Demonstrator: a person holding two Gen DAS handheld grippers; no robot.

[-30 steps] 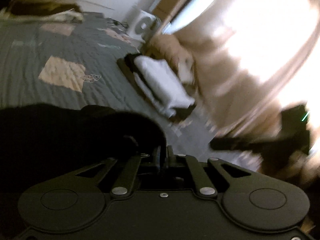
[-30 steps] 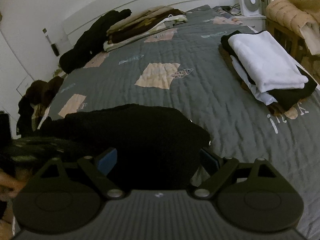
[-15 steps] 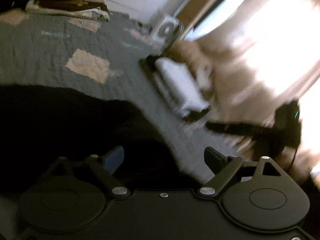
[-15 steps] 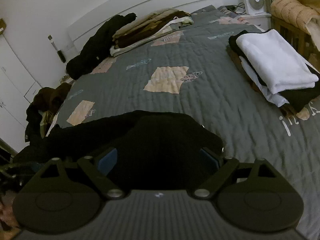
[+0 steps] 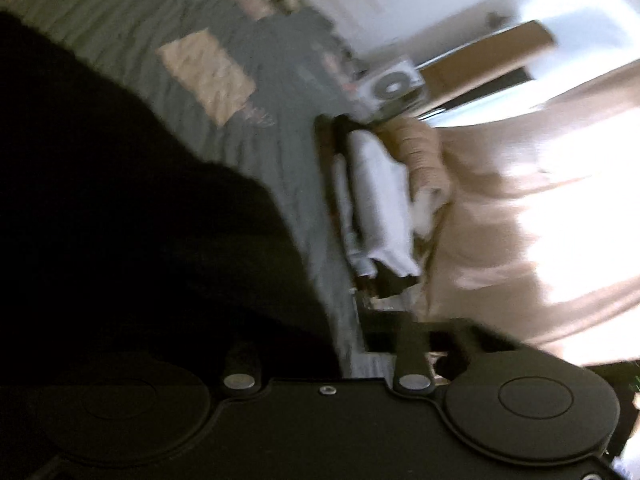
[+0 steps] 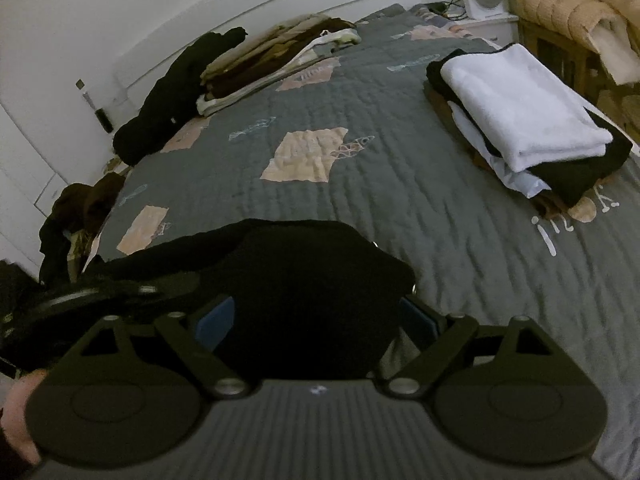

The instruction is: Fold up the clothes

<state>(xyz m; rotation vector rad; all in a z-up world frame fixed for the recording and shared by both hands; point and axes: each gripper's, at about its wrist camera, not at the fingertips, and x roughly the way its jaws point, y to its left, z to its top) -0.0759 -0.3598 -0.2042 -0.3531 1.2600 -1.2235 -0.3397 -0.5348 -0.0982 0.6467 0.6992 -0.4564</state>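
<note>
Mid-fold: left hand-held gripper closed, apparently on the black garment; right hand-held gripper wide astride its edge. Next, probably: pinch, then fold.

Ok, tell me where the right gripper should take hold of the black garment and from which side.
Grip the black garment at its near right corner, coming from the bedspread side. That edge lies flat and exposed just ahead of the open right gripper.

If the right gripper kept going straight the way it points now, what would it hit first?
Most likely the black garment lying on the grey quilt, directly between the open right gripper fingers; how far ahead is unclear.
</note>
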